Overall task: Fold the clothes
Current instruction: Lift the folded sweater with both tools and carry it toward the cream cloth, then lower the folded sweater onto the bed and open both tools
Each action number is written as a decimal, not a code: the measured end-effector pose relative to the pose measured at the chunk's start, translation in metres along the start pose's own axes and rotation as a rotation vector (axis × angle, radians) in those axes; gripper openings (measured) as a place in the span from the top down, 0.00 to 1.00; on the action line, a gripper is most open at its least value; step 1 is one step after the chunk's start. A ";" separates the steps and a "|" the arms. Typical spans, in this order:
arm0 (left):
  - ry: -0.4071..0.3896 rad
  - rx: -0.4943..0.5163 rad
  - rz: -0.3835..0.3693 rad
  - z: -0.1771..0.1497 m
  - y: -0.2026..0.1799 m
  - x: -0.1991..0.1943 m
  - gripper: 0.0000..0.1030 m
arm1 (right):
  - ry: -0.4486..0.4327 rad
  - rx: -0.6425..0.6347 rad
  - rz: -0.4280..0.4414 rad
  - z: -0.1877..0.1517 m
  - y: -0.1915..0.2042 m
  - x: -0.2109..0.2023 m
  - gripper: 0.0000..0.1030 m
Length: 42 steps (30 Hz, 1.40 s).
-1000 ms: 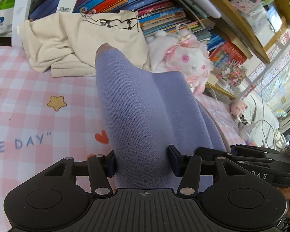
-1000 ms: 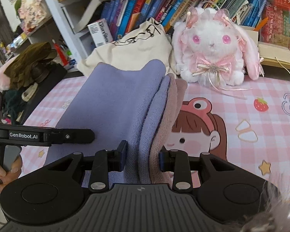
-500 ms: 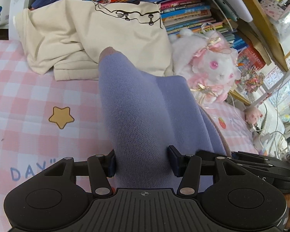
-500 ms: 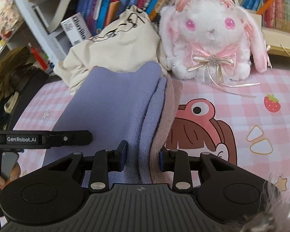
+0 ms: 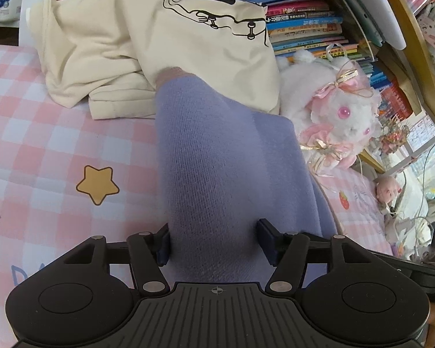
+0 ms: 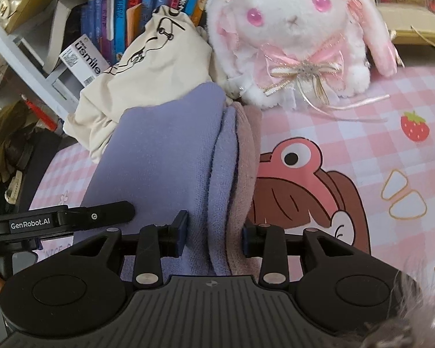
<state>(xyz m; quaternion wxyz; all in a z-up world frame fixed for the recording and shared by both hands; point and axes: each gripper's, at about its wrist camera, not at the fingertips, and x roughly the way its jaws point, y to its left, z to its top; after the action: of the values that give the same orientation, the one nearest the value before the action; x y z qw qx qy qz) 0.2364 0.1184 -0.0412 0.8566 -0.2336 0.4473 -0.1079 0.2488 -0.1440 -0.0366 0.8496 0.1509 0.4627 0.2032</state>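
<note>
Over the last second both cameras have closed in on the far end of the table — the cream garment point(image 5: 165, 55) and the plush rabbit point(image 6: 293, 34) now loom larger; the folded purple garment point(image 5: 217, 174) has been carried toward them with its layers undisturbed, which suggests the folding itself is finished and this is the move to the pile. The left gripper point(image 5: 213, 242) is clamped on the near edge of the bundle, fabric filling the gap between its fingers; the right gripper point(image 6: 214, 237) pinches the same near edge further right, purple layers and a pinkish lining pressed between its pads. The bundle stretches away from both grippers over the pink checked tablecloth point(image 5: 37, 145); its far end sits just beside the cream garment.
</note>
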 end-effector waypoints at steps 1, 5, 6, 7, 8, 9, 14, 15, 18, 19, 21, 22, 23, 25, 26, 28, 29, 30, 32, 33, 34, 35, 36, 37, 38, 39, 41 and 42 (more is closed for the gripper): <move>0.001 0.004 0.008 0.000 -0.001 0.000 0.38 | 0.001 0.009 -0.001 0.000 -0.001 0.000 0.62; -0.022 0.047 0.056 -0.002 -0.007 -0.008 0.35 | -0.006 0.011 -0.019 -0.001 -0.001 -0.005 0.51; -0.030 0.057 0.069 -0.002 -0.009 -0.011 0.34 | -0.013 0.004 -0.024 -0.001 0.000 -0.007 0.50; -0.039 0.067 0.081 -0.003 -0.011 -0.014 0.34 | -0.021 -0.005 -0.028 -0.001 0.001 -0.010 0.48; -0.049 0.077 0.090 -0.004 -0.013 -0.018 0.33 | -0.029 -0.015 -0.032 -0.002 0.002 -0.013 0.46; -0.059 0.087 0.097 -0.005 -0.015 -0.021 0.33 | -0.037 -0.024 -0.036 -0.002 0.003 -0.016 0.44; -0.114 0.134 0.128 -0.010 -0.027 -0.041 0.30 | -0.076 -0.096 -0.049 -0.007 0.009 -0.038 0.37; -0.129 0.145 0.138 -0.012 -0.030 -0.046 0.29 | -0.085 -0.108 -0.056 -0.008 0.009 -0.043 0.36; -0.170 0.174 0.165 -0.021 -0.040 -0.058 0.26 | -0.106 -0.136 -0.087 -0.014 0.008 -0.057 0.34; -0.183 0.185 0.174 -0.025 -0.044 -0.063 0.25 | -0.111 -0.144 -0.101 -0.018 0.007 -0.062 0.33; -0.199 0.208 0.197 -0.035 -0.050 -0.069 0.25 | -0.121 -0.155 -0.126 -0.025 0.005 -0.072 0.28; -0.204 0.216 0.215 -0.041 -0.053 -0.072 0.25 | -0.122 -0.155 -0.129 -0.029 0.004 -0.077 0.27; -0.205 0.216 0.232 -0.046 -0.055 -0.075 0.25 | -0.121 -0.153 -0.129 -0.033 0.002 -0.081 0.25; -0.202 0.206 0.251 -0.058 -0.058 -0.079 0.25 | -0.123 -0.157 -0.128 -0.042 0.001 -0.090 0.23; -0.200 0.199 0.256 -0.064 -0.059 -0.081 0.25 | -0.125 -0.164 -0.130 -0.047 0.000 -0.095 0.22; -0.197 0.186 0.263 -0.076 -0.061 -0.084 0.25 | -0.129 -0.182 -0.138 -0.057 0.000 -0.104 0.22; -0.198 0.183 0.268 -0.082 -0.062 -0.086 0.25 | -0.131 -0.192 -0.151 -0.063 -0.001 -0.107 0.20; -0.201 0.182 0.274 -0.088 -0.064 -0.087 0.25 | -0.131 -0.198 -0.163 -0.068 -0.001 -0.109 0.19; -0.204 0.185 0.288 -0.099 -0.068 -0.091 0.25 | -0.126 -0.207 -0.182 -0.079 0.000 -0.113 0.19; -0.206 0.186 0.294 -0.104 -0.069 -0.092 0.25 | -0.121 -0.212 -0.189 -0.084 0.000 -0.114 0.19; -0.206 0.186 0.300 -0.108 -0.071 -0.093 0.25 | -0.118 -0.219 -0.198 -0.089 0.001 -0.115 0.19; -0.206 0.183 0.306 -0.113 -0.073 -0.094 0.25 | -0.115 -0.228 -0.207 -0.094 0.003 -0.117 0.19; -0.206 0.184 0.309 -0.117 -0.075 -0.095 0.24 | -0.115 -0.238 -0.215 -0.098 0.004 -0.118 0.18; -0.207 0.185 0.312 -0.121 -0.077 -0.096 0.24 | -0.119 -0.248 -0.226 -0.103 0.006 -0.120 0.17; -0.207 0.188 0.316 -0.125 -0.079 -0.097 0.24 | -0.124 -0.254 -0.237 -0.107 0.007 -0.122 0.16; -0.207 0.195 0.319 -0.130 -0.082 -0.097 0.24 | -0.129 -0.259 -0.248 -0.111 0.009 -0.124 0.14; -0.207 0.214 0.324 -0.139 -0.088 -0.098 0.23 | -0.139 -0.261 -0.267 -0.119 0.011 -0.128 0.12; -0.213 0.221 0.327 -0.143 -0.091 -0.099 0.19 | -0.142 -0.260 -0.273 -0.122 0.012 -0.130 0.11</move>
<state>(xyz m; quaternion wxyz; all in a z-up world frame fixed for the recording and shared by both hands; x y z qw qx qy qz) 0.0645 0.0352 0.0047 0.9254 -0.0727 0.3719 0.0092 0.0793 -0.1881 -0.0013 0.9121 -0.0103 0.3877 0.1331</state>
